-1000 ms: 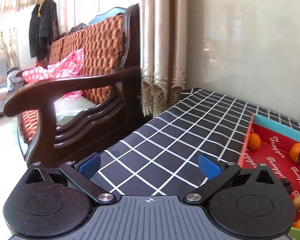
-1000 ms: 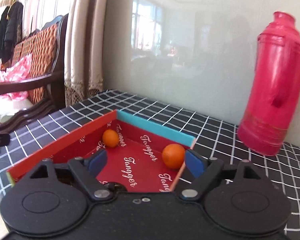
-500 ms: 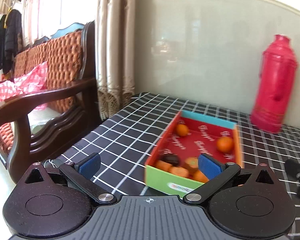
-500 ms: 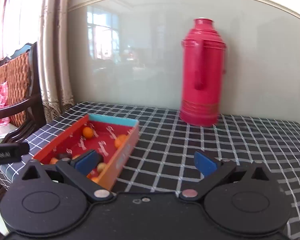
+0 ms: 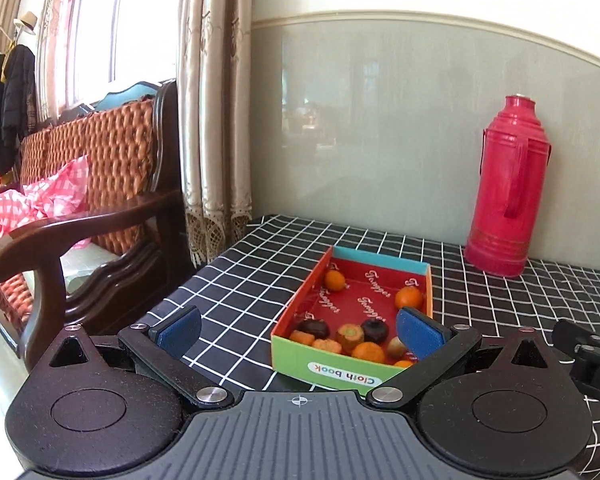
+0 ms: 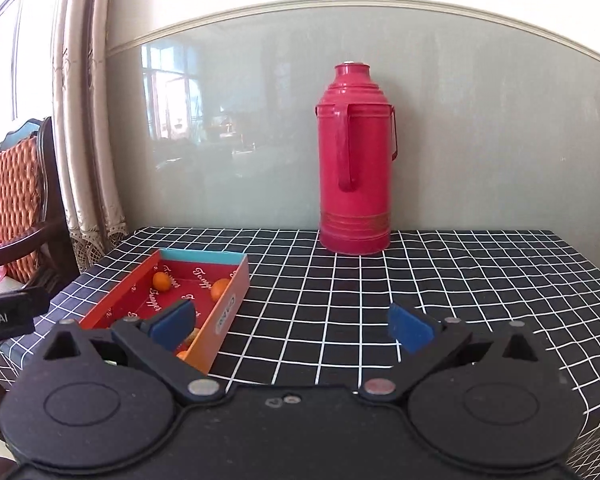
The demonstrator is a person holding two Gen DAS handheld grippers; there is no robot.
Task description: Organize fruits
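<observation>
A shallow red-lined cardboard box (image 5: 300, 300) with a green front wall sits on the black checked tablecloth (image 5: 236, 280). Inside lie several small fruits: an orange (image 5: 335, 280) at the far left, another orange (image 5: 409, 297) at the far right, dark fruits (image 5: 314, 328) and more orange pieces near the front. My left gripper (image 5: 298, 330) is open and empty, just short of the box's front. My right gripper (image 6: 292, 326) is open and empty, to the right of the box (image 6: 228, 304), with its left finger (image 6: 172, 322) over the box's near corner.
A tall red thermos (image 6: 354, 156) stands against the back wall; it also shows in the left wrist view (image 5: 508, 188). A wooden sofa (image 5: 100, 208) with a pink checked cloth stands left of the table edge. Curtains (image 5: 216, 120) hang behind.
Both grippers have pulled back from the box and turned right. The whole box and thermos are now in view. Both stay open.
</observation>
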